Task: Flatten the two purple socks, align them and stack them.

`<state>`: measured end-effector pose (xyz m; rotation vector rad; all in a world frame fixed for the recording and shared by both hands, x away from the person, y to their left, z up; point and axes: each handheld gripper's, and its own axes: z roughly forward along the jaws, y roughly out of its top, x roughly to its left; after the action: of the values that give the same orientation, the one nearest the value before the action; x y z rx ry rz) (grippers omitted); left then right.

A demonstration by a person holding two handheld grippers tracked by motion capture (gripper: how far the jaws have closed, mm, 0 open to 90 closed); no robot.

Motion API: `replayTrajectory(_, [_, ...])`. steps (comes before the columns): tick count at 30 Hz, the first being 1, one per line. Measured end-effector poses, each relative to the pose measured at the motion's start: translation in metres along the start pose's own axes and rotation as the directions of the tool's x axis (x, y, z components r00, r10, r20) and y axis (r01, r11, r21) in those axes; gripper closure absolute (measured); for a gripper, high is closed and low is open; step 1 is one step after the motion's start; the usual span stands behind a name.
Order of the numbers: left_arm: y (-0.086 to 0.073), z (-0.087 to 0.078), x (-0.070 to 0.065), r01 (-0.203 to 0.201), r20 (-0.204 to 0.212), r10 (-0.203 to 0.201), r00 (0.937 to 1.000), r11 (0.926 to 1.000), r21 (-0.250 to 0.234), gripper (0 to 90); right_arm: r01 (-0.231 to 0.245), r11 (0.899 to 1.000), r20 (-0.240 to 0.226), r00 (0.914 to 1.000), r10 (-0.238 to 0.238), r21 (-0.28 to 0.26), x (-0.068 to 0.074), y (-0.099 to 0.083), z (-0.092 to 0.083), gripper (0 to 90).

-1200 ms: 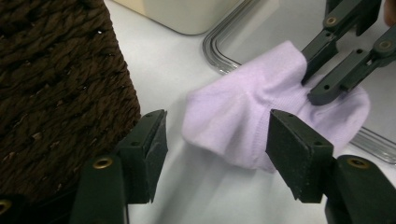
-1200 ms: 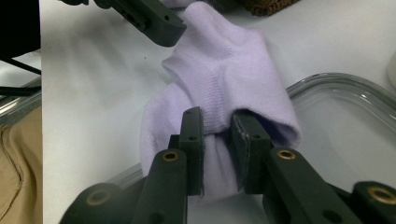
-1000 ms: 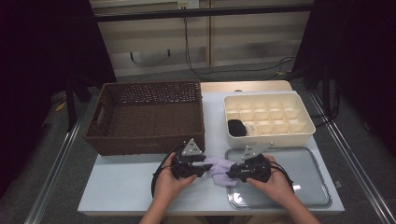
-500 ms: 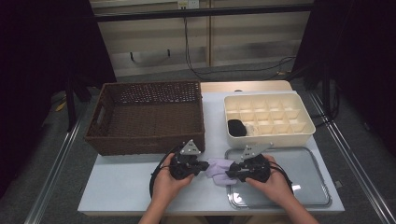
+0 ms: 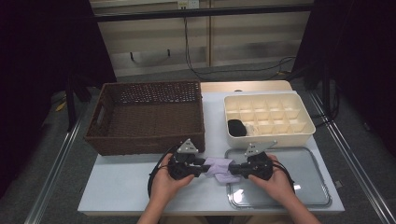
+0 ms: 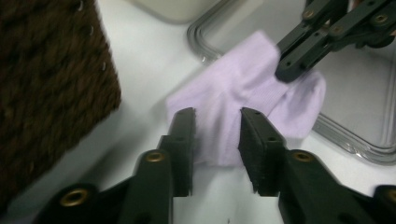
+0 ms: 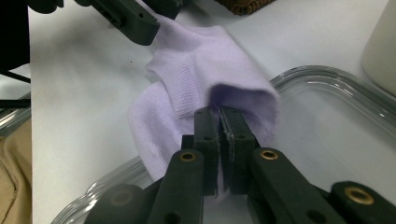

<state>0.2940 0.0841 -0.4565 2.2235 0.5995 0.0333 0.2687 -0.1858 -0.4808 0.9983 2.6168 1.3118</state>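
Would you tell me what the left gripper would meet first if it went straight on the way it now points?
The purple sock: it already lies between the open jaws of the left gripper, which have just been opening. Beyond it, probably the right gripper, pinching the sock's far edge, though depth is hard to judge.

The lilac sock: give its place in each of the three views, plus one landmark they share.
High view: lilac sock low centre, between the two claws, on the table at the tray's left edge.
Left gripper view: sock at centre, above the black jaws.
Right gripper view: sock at centre, its edge pinched in the jaws.
Shared landmark: the metal tray.
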Motion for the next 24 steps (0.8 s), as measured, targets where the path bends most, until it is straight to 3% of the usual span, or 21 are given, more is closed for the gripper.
replayTrajectory(3, [0.005,0.002,-0.009,-0.048,0.023,0.048,0.9986,0.9987,-0.014,62.7,-0.006,1.000,0.000,1.0000,0.006,-0.004,0.000,0.000,0.000,85.6])
replayTrajectory(5, [0.006,0.005,-0.012,-0.073,0.013,0.074,0.9972,0.9973,-0.003,60.3,-0.004,1.000,-0.002,1.0000,0.004,-0.006,0.000,0.000,0.001,85.4])
replayTrajectory(10, [-0.001,0.020,-0.012,-0.092,0.026,0.090,0.9956,0.9947,0.046,59.3,0.000,1.000,0.002,1.0000,0.000,-0.001,0.000,0.000,0.001,85.2])
replayTrajectory(12, [-0.004,0.024,-0.010,-0.075,0.030,0.073,0.9969,0.9949,0.068,60.1,-0.003,1.000,-0.002,1.0000,0.003,-0.006,0.000,0.000,0.001,85.3])
replayTrajectory(13, [-0.005,0.025,-0.010,-0.076,0.025,0.074,0.9969,0.9944,0.074,61.8,-0.003,1.000,-0.001,1.0000,0.003,-0.008,0.000,0.000,0.001,85.1])
replayTrajectory(14, [-0.006,0.024,-0.009,-0.101,0.030,0.099,0.9946,0.9918,0.078,61.8,-0.003,1.000,0.004,1.0000,0.003,-0.006,0.000,0.000,0.001,85.0])
replayTrajectory(15, [-0.006,0.025,-0.010,-0.092,0.030,0.090,0.9955,0.9933,0.070,61.7,-0.003,1.000,0.007,1.0000,0.003,-0.007,0.000,0.000,0.001,84.9])
replayTrajectory(18, [-0.004,0.024,-0.012,-0.154,-0.007,0.156,0.9878,0.9815,0.114,68.4,0.000,1.000,0.013,0.9999,0.000,-0.007,0.000,0.001,0.002,84.5])
replayTrajectory(21, [-0.002,0.022,-0.011,-0.115,-0.009,0.117,0.9931,0.9854,0.126,81.2,0.001,1.000,0.015,0.9999,-0.001,-0.008,0.001,0.001,0.002,83.1])
replayTrajectory(22, [-0.003,0.022,-0.011,-0.079,-0.003,0.080,0.9968,0.9904,0.114,84.0,0.005,1.000,0.017,0.9998,-0.005,-0.006,0.001,0.001,0.002,82.4])
replayTrajectory(24, [-0.001,0.020,-0.012,-0.065,0.006,0.065,0.9979,0.9899,0.126,86.1,0.006,1.000,0.019,0.9998,-0.006,-0.013,0.001,0.001,0.001,80.2])
